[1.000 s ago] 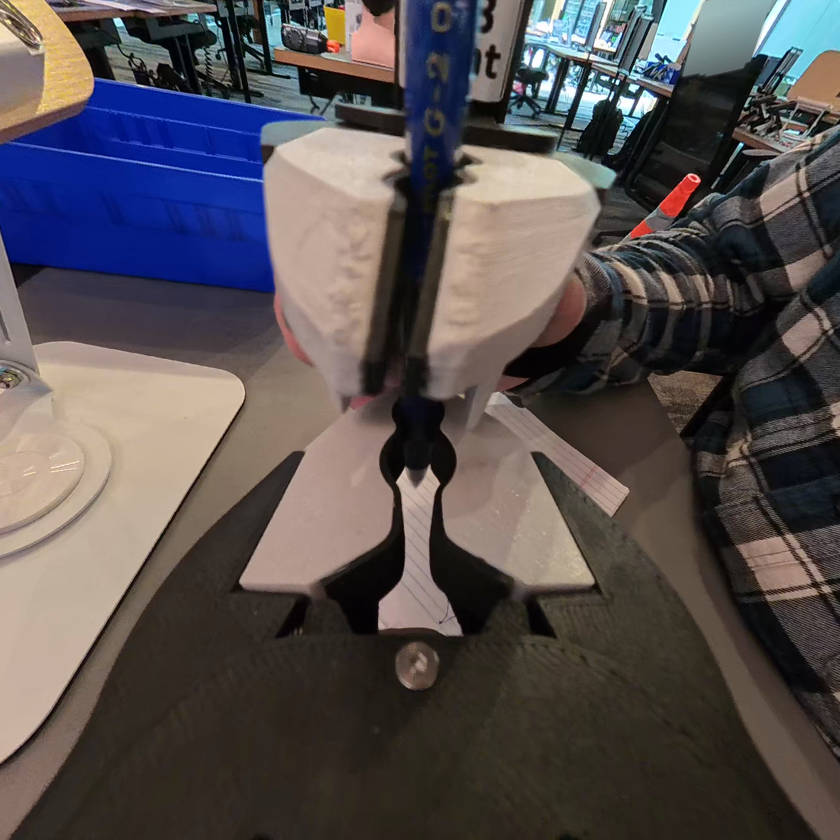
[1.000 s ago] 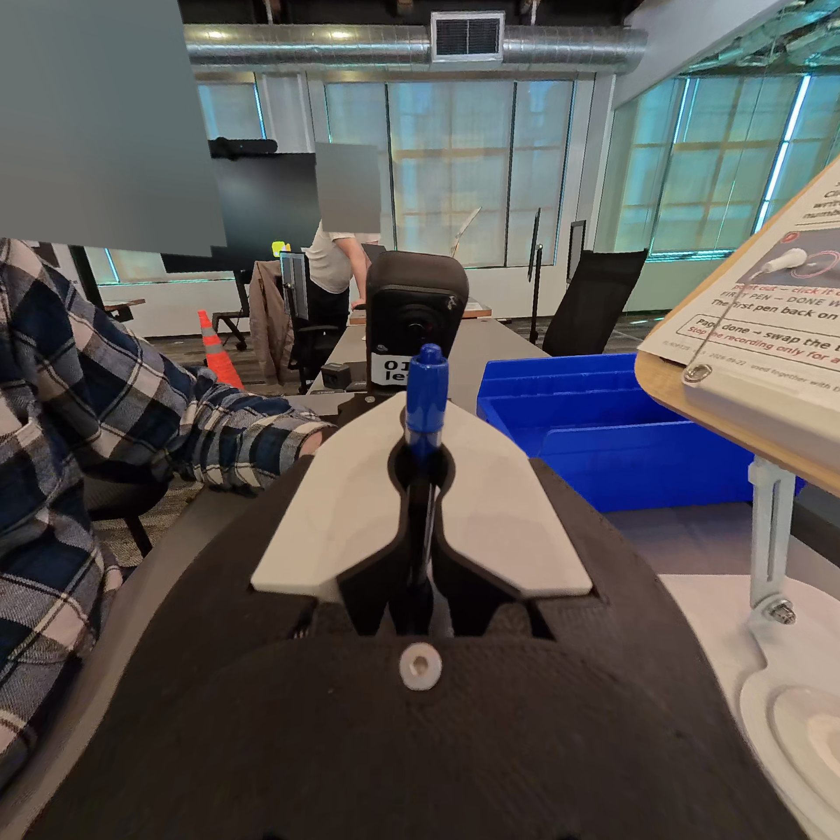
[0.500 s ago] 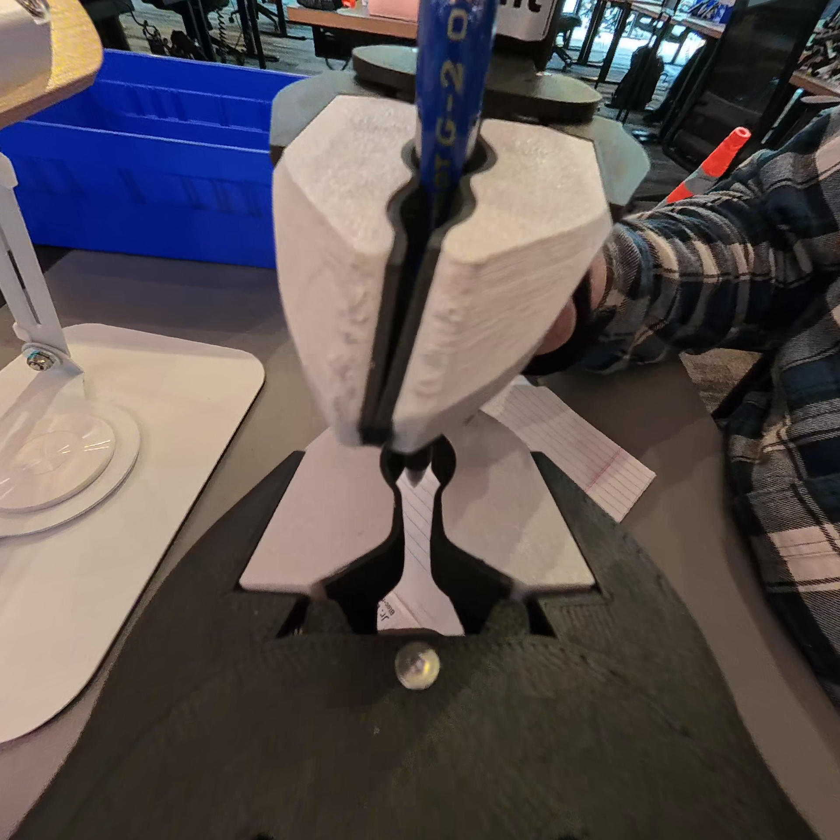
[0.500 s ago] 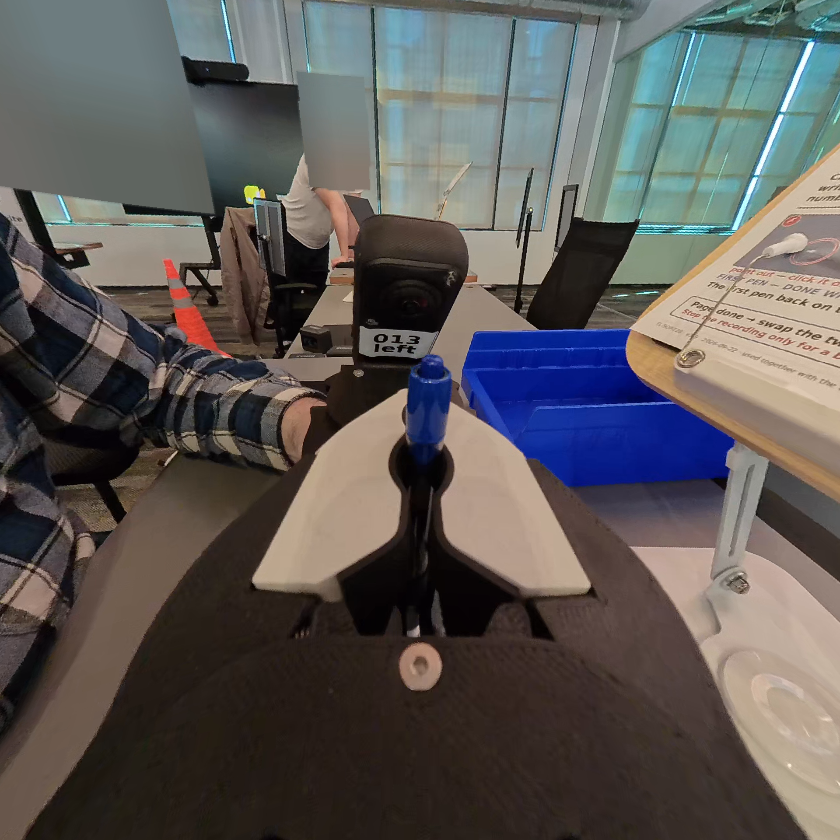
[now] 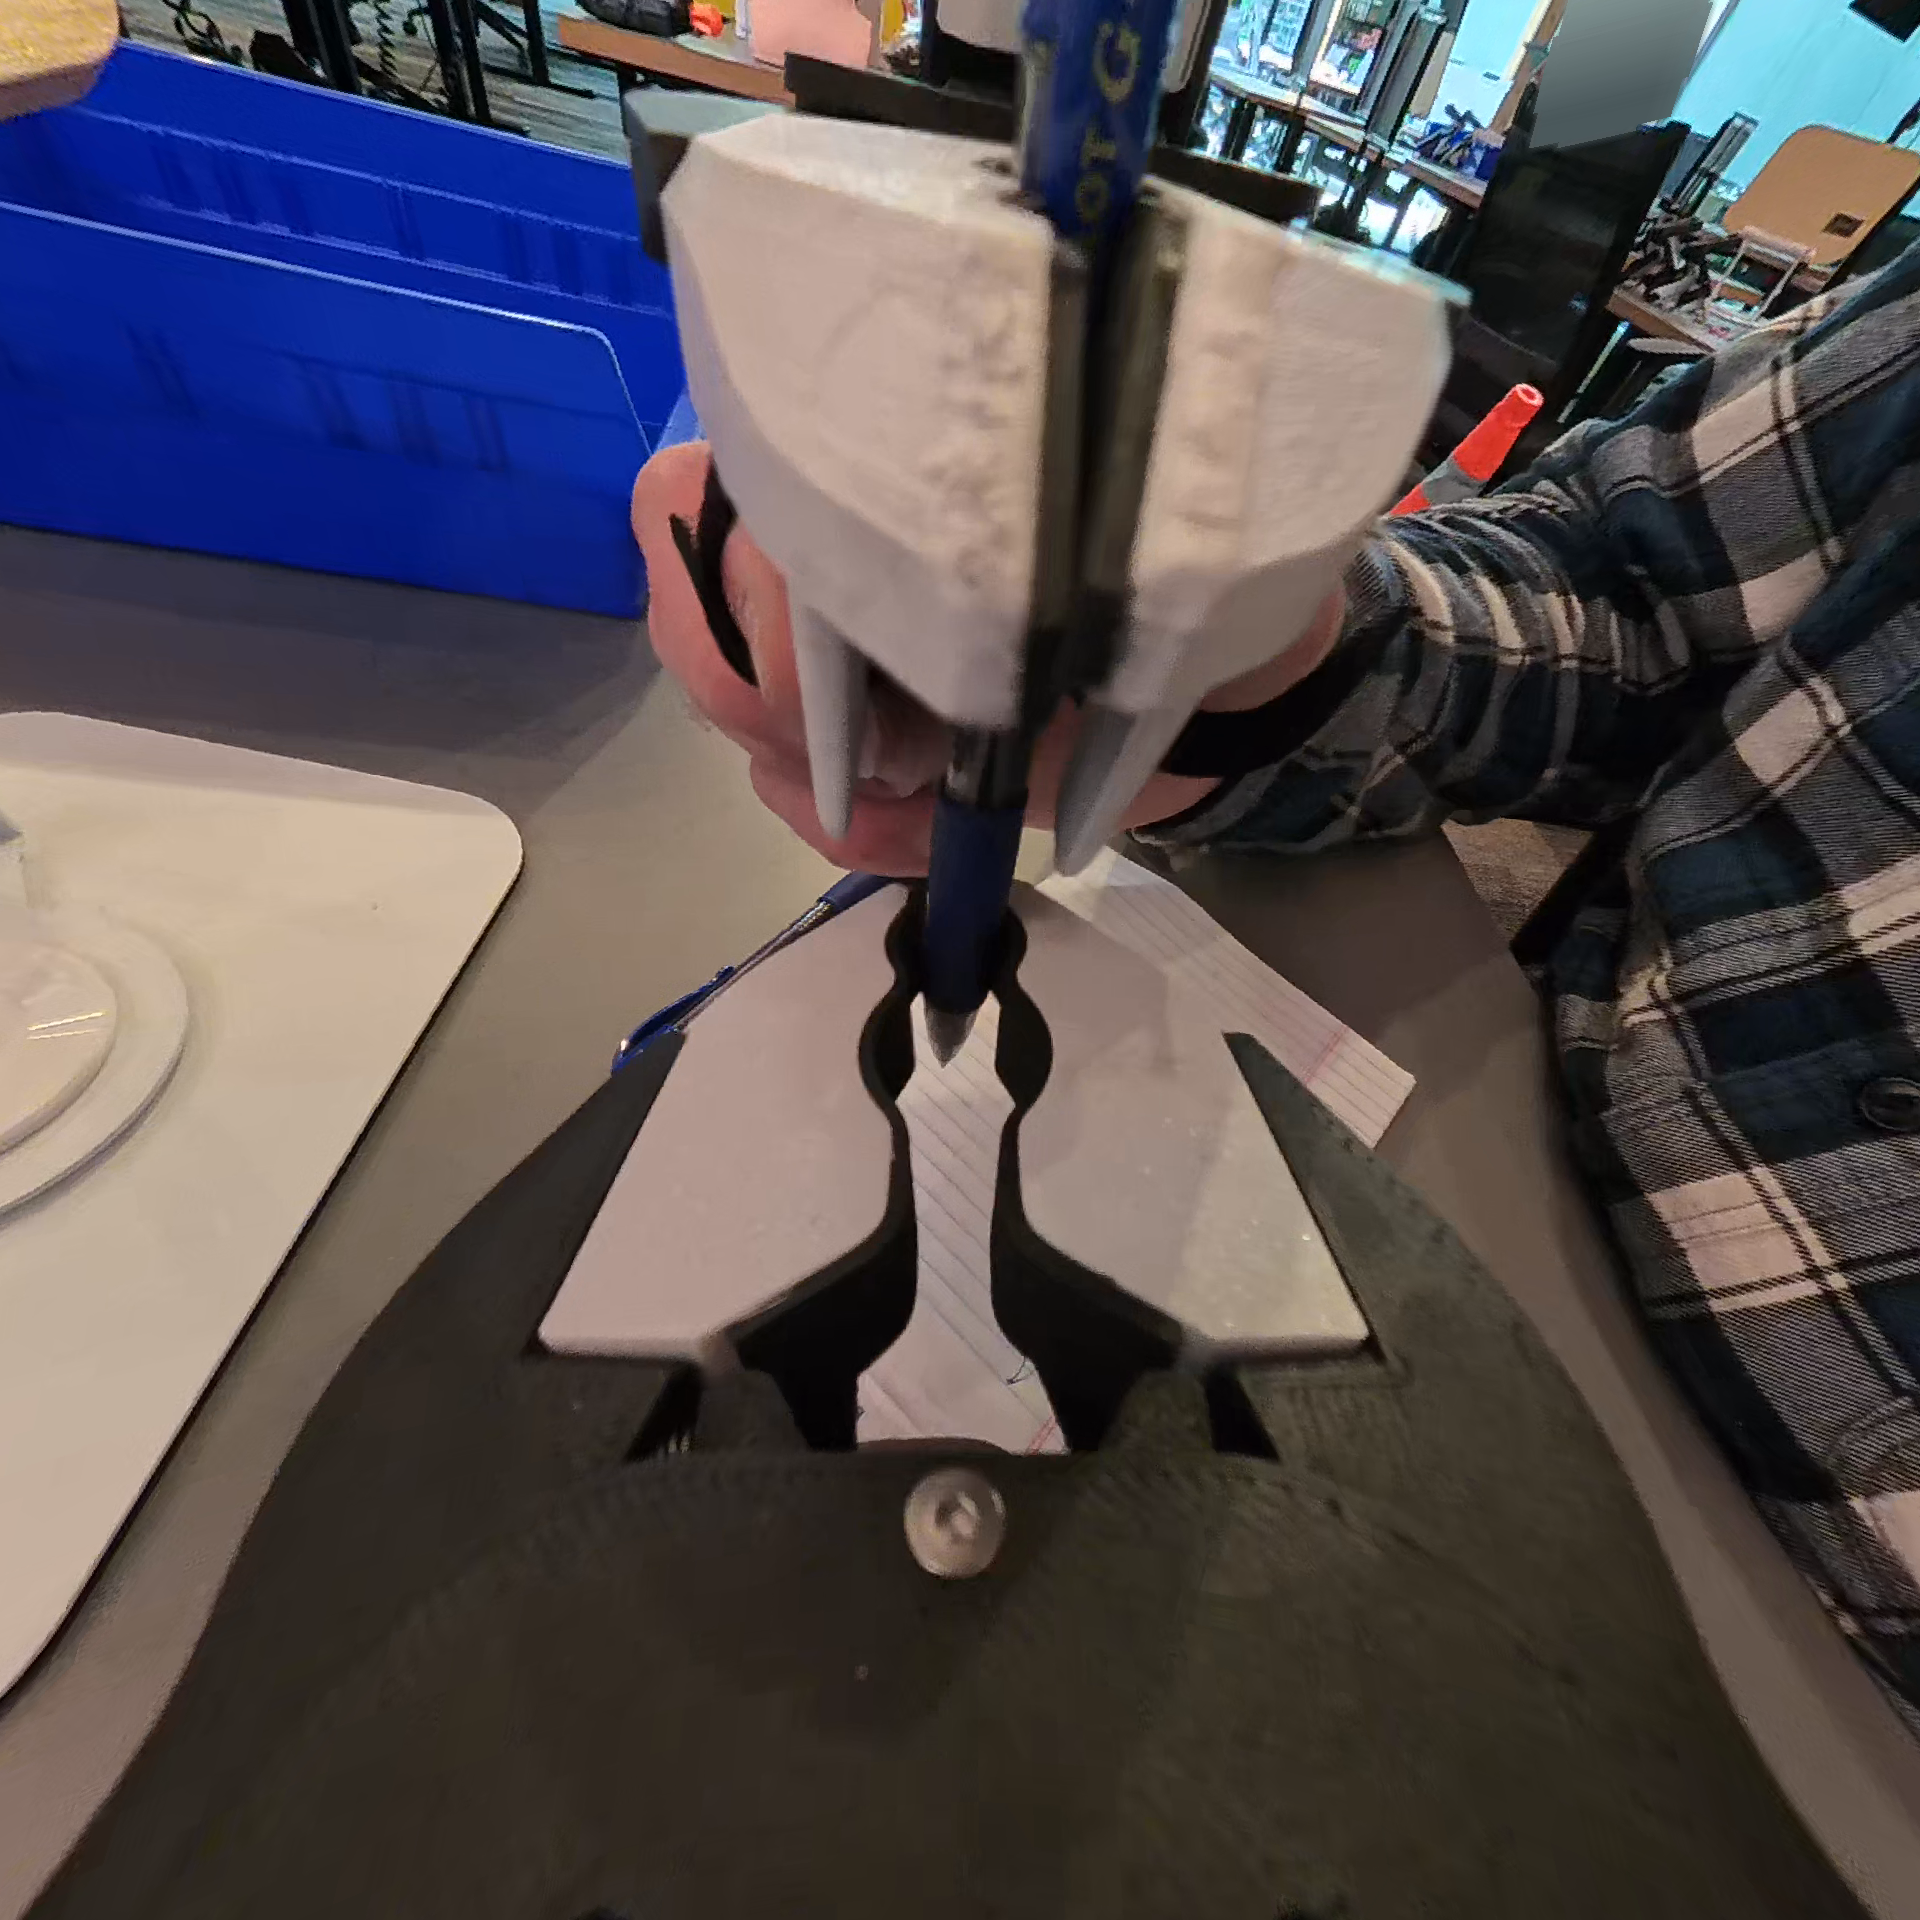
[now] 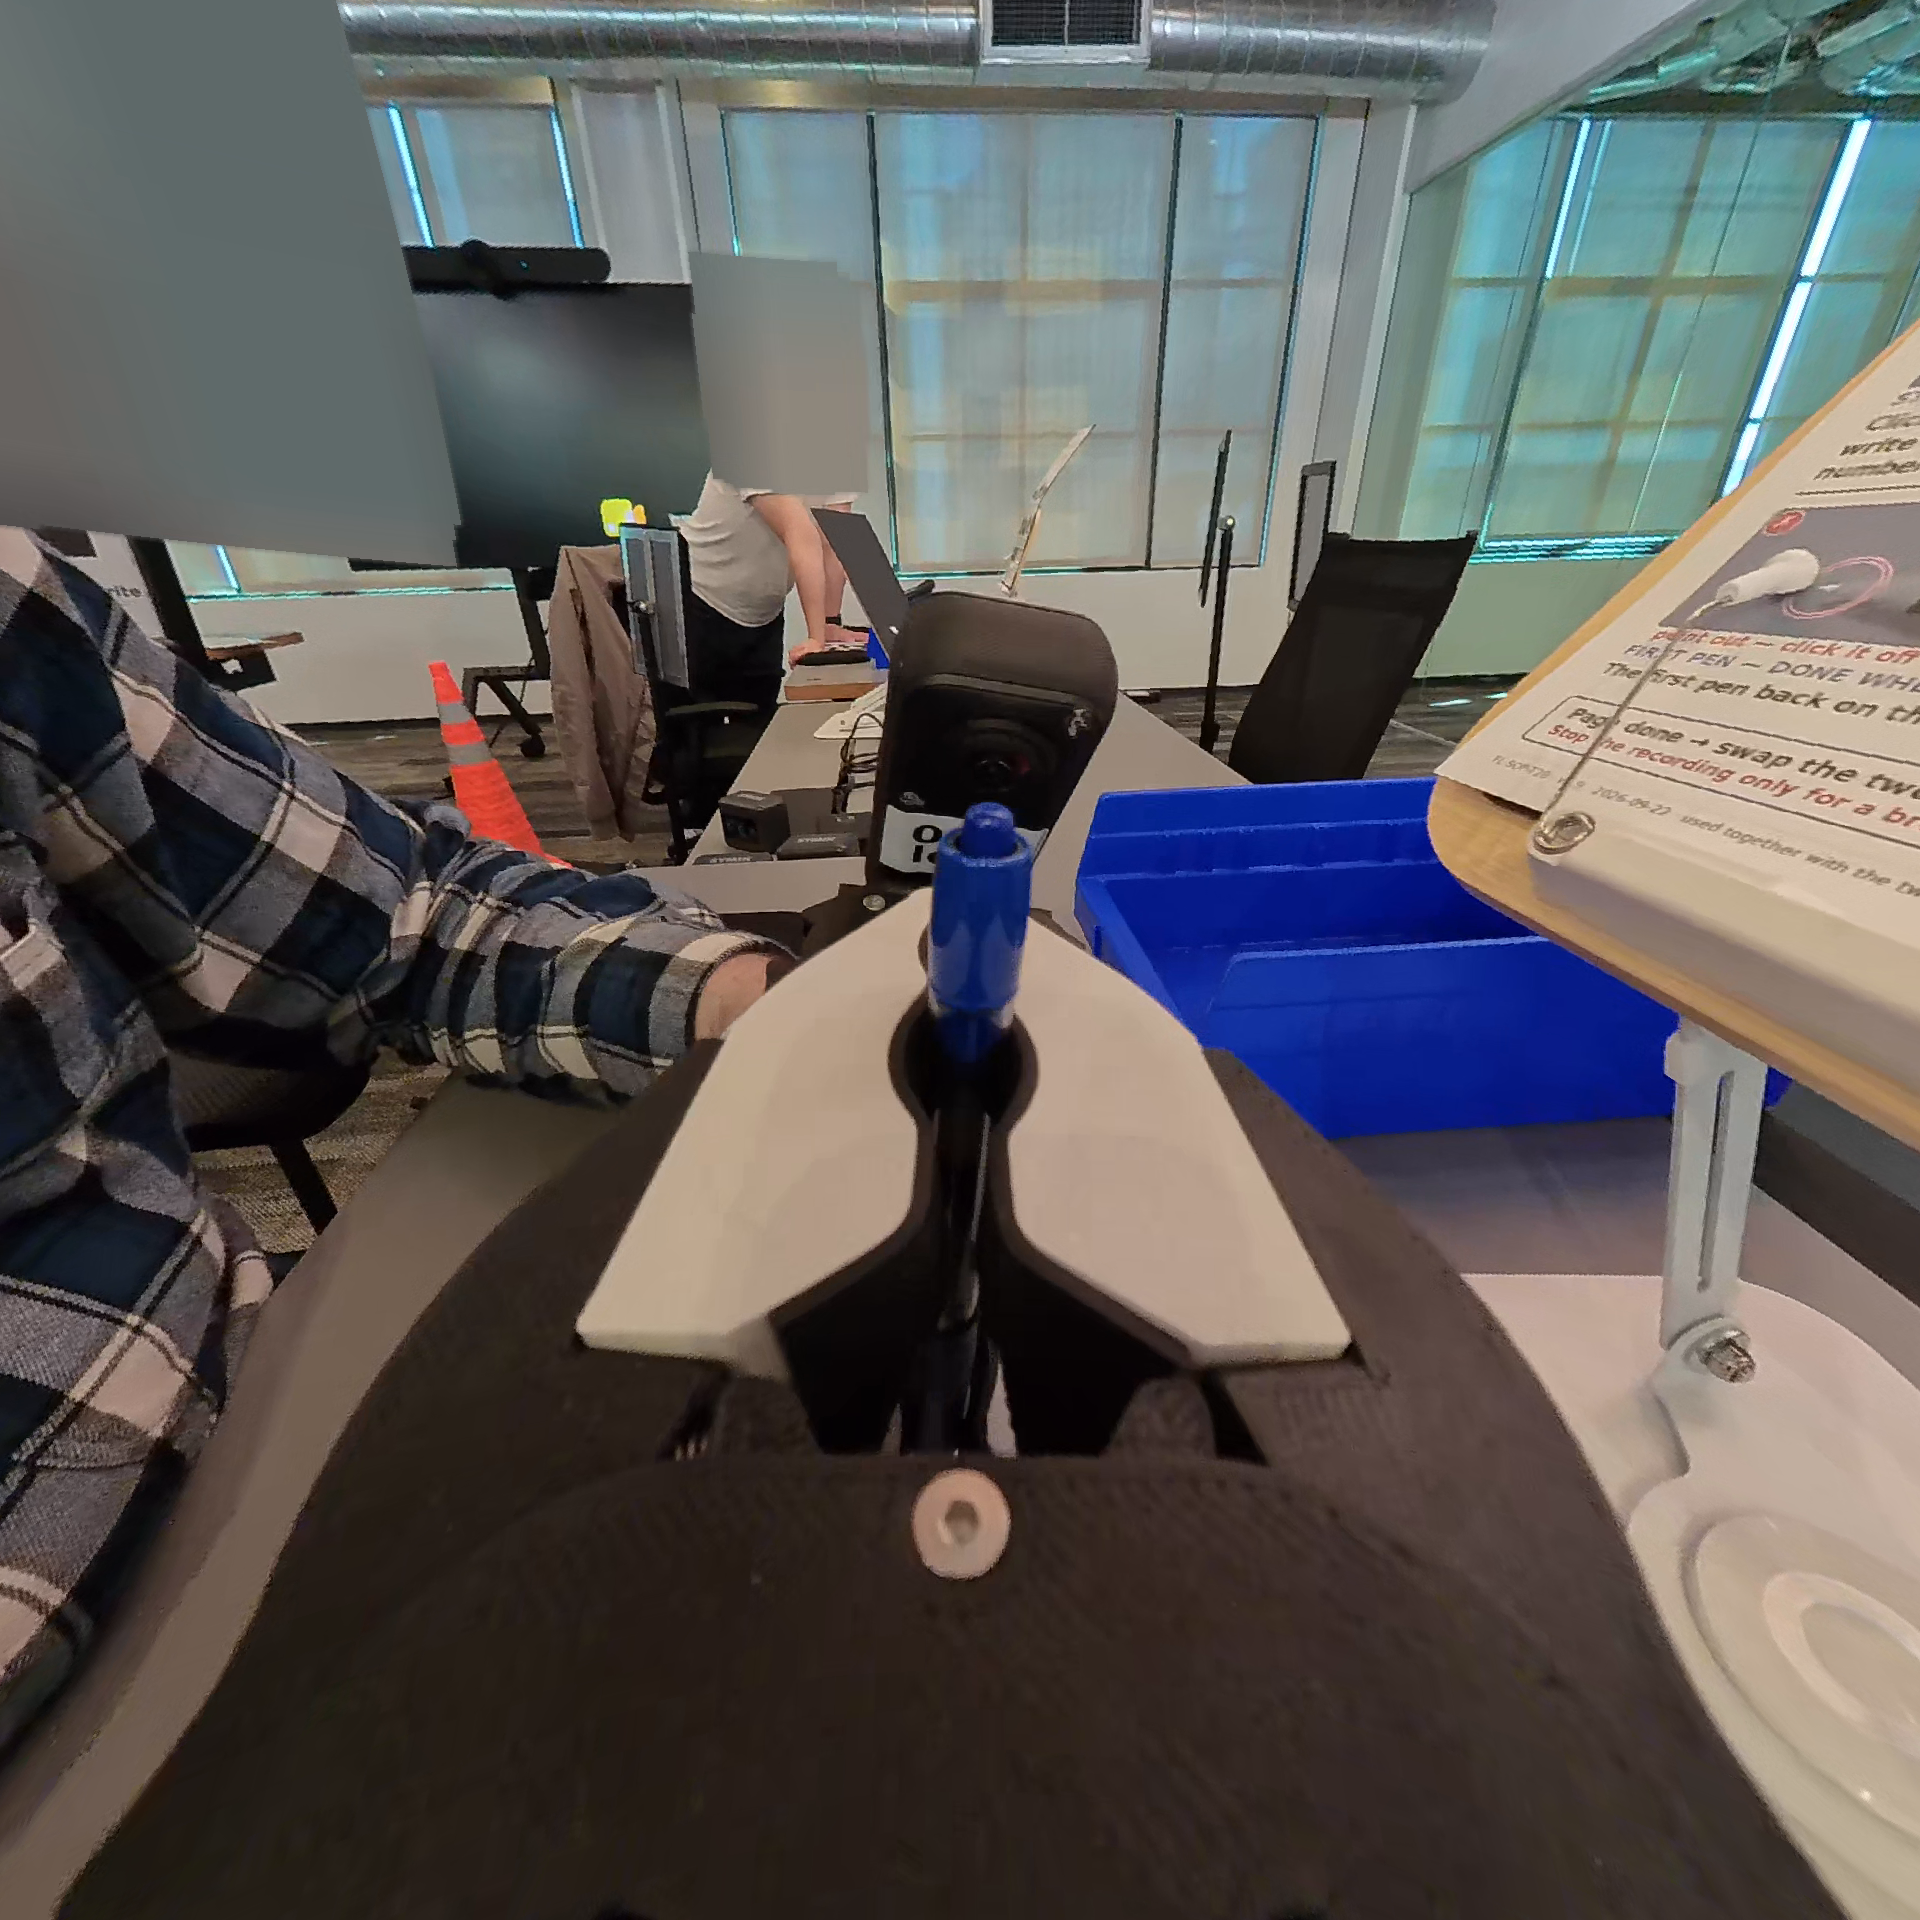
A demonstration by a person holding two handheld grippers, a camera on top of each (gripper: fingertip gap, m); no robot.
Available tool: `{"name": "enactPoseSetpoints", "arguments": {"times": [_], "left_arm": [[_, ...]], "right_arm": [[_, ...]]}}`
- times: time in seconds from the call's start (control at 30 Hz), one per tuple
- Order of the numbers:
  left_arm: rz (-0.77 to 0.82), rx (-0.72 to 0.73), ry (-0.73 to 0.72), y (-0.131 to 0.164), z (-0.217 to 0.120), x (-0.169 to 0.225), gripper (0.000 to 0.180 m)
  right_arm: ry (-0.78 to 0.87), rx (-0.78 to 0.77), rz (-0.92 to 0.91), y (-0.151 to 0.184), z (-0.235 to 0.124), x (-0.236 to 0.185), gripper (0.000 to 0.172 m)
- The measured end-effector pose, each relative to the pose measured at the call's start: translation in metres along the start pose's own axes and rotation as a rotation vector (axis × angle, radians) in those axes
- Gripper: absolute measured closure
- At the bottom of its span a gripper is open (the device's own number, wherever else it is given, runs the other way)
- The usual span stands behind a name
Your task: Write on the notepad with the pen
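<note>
Gripping blue pen [image 6: 971, 935] upright, right gripper [image 6: 966, 1049] fingers clamped on barrel, cap end at 12 o'clock. Left gripper [image 5: 951, 997] fingers narrowly apart, bare, pen tip [image 5: 943, 1029] between them, untouched, above notepad [image 5: 1226, 987]. Second pen [image 5: 748, 966] at 10 o'clock. Bin [image 5: 312, 343] beyond.

- desk [image 5: 582, 665]: grey top, rounded near-right edge
- blue bin [image 5: 312, 343]: along the far edge
- white stand base [image 5: 260, 997]: left side, rounded corner toward centre
- notepad [image 5: 1278, 997]: lined sheet, centre, corner toward right edge
- second blue pen [image 5: 727, 977]: flat on desk, just left of notepad
</note>
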State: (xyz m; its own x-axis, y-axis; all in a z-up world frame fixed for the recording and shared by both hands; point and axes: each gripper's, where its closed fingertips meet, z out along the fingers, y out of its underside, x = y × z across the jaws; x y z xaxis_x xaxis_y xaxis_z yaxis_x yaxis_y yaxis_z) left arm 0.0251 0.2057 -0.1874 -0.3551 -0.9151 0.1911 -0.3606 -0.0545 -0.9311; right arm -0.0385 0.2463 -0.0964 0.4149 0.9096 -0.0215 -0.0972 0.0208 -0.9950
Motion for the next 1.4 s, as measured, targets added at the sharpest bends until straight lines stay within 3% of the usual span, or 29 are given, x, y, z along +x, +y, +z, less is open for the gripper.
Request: {"name": "enactPoseSetpoints", "arguments": {"times": [0.7,0.77,1.0,1.4], "left_arm": [[-0.014,0.124,0.013,-0.015,-0.009,-0.002,0.17],[-0.002,0.143,0.014,-0.017,-0.011,-0.001,0.17],[0.007,0.17,-0.009,-0.02,-0.013,-0.005,0.17],[-0.003,0.151,0.016,-0.017,-0.012,-0.005,0.17]], "right_arm": [[-0.026,0.089,0.088,-0.012,-0.013,0.012,0.138],[-0.002,0.101,0.095,-0.015,-0.014,0.016,0.128],[-0.035,0.085,0.098,-0.013,-0.016,0.012,0.161],[-0.036,0.066,0.102,-0.009,-0.015,0.013,0.161]]}}
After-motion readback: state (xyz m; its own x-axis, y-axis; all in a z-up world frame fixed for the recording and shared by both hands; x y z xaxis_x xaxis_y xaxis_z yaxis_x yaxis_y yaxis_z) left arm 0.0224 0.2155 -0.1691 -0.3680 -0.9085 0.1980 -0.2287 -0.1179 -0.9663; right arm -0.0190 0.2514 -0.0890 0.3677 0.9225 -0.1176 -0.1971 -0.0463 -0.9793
